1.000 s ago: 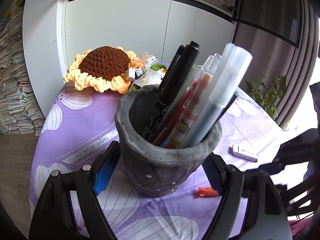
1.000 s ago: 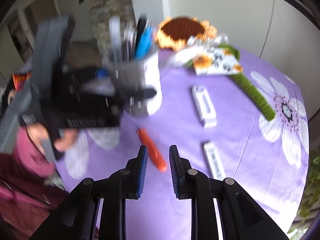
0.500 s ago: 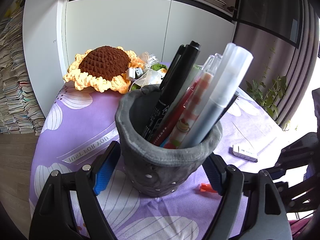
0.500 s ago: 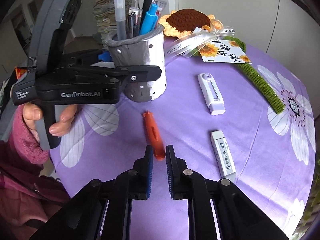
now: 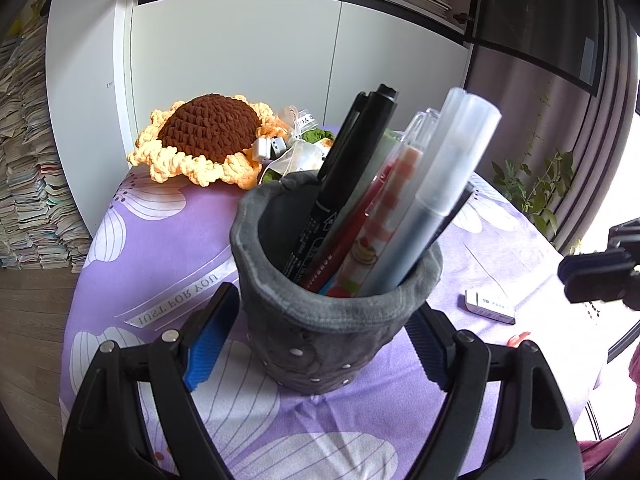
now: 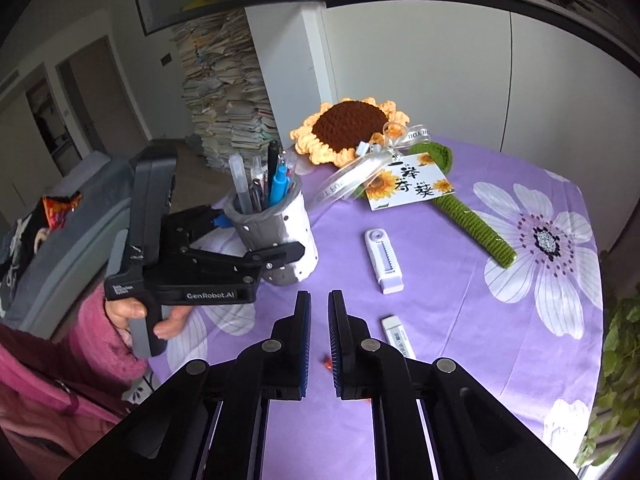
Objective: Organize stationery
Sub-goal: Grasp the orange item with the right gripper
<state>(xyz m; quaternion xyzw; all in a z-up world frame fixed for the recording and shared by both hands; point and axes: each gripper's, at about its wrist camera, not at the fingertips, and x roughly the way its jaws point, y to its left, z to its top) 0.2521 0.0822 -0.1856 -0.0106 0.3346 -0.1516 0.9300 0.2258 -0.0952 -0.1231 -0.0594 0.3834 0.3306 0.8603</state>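
A grey felt pen cup (image 5: 340, 320) full of pens stands on the purple flowered tablecloth (image 5: 168, 232). My left gripper (image 5: 320, 328) has its fingers around the cup's sides, holding it; the cup also shows in the right wrist view (image 6: 276, 236). My right gripper (image 6: 319, 300) hovers above the table with its fingers nearly together and nothing between them. An orange-red pen (image 6: 327, 362) lies on the cloth under it, mostly hidden by the right finger; its tip shows in the left wrist view (image 5: 518, 338). A white eraser (image 6: 398, 340) and a white correction tape (image 6: 383, 260) lie to the right.
A crocheted sunflower (image 6: 348, 128) with a green stem (image 6: 472, 220), ribbon and card (image 6: 408, 186) lies at the back of the table. Stacks of papers (image 6: 228, 104) stand behind on the left. A potted plant (image 6: 616, 360) is at the right edge.
My right gripper has risen and pulled back, so the orange-red pen now lies under its right finger. Its fingers stayed narrow. The left gripper and cup have not moved.
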